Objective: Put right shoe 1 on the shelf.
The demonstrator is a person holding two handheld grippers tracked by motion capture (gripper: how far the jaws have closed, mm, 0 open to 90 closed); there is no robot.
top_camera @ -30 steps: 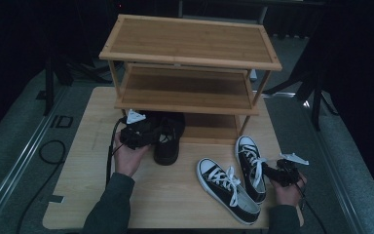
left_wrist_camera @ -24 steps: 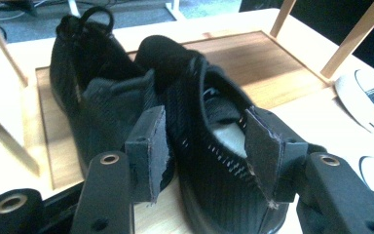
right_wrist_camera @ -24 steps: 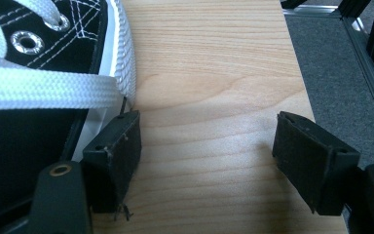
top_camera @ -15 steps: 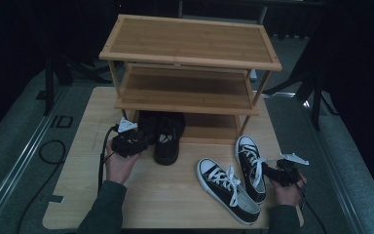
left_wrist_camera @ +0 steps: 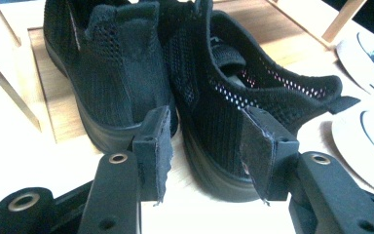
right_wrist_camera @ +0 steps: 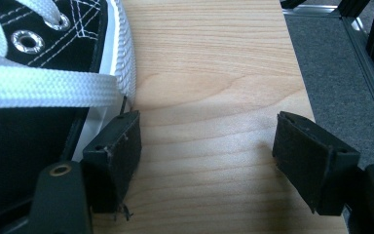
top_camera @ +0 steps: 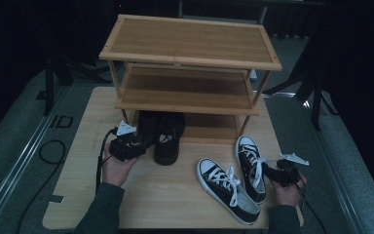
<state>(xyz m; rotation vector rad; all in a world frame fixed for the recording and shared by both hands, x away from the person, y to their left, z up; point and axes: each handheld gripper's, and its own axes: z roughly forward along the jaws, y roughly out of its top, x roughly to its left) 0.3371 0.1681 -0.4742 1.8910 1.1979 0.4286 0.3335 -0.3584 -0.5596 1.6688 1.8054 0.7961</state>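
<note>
A pair of black mesh shoes stands at the foot of a wooden shoe rack (top_camera: 190, 41). One shoe (top_camera: 148, 127) is tucked into the bottom level and the other (top_camera: 168, 142) sticks out onto the table. My left gripper (top_camera: 135, 145) is just left of them and open. In the left gripper view (left_wrist_camera: 209, 151) its jaws frame the heel side of the nearer black shoe (left_wrist_camera: 233, 97), with the second shoe (left_wrist_camera: 112, 73) to its left. My right gripper (top_camera: 272, 173) is open beside two black-and-white sneakers (top_camera: 229, 190) (top_camera: 251, 163). One pad (right_wrist_camera: 119, 151) almost touches a sneaker's sole (right_wrist_camera: 121, 53).
The light wooden table (top_camera: 92, 195) has bare room at the front left. The rack's upper and middle shelves (top_camera: 187, 90) hold nothing. A cable (top_camera: 48, 148) lies on the grey floor to the left. The table edge (right_wrist_camera: 302, 92) runs close on my right gripper's right.
My left gripper has drawn back a little from the black shoes, towards the person. The right gripper and the sneakers have stayed put.
</note>
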